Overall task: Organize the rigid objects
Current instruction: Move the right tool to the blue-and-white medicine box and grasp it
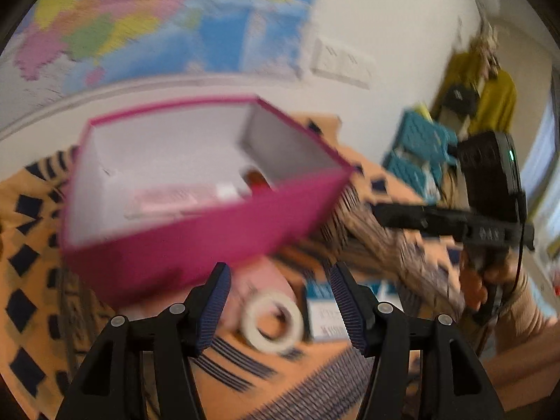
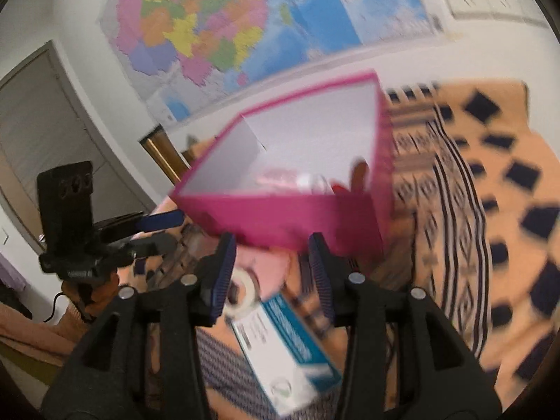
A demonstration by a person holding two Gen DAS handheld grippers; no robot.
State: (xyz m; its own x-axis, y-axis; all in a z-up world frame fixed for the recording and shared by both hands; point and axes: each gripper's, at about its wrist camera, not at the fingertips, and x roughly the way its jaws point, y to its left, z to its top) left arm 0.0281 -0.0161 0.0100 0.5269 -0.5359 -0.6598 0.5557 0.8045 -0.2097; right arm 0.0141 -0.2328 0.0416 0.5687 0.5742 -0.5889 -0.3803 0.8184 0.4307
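An open magenta box (image 1: pixel 196 245) with a white inside stands on an orange patterned cloth; it also shows in the right wrist view (image 2: pixel 290 220). Pink, white and red items lie inside it. A white tape roll (image 1: pixel 273 322) lies just beyond my open left gripper (image 1: pixel 280 280) and in front of the box. A white and blue carton (image 2: pixel 290 346) lies between the fingers of my open right gripper (image 2: pixel 273 248), with the tape roll (image 2: pixel 241 294) beside it. Both grippers are empty. Both views are blurred.
The orange cloth (image 2: pixel 490 210) with dark squares covers the surface. A wall map (image 2: pixel 217 31) hangs behind. Teal crates (image 1: pixel 416 150) stand at the right. The other gripper shows at the right of the left wrist view (image 1: pixel 455 220) and at the left of the right wrist view (image 2: pixel 80 231).
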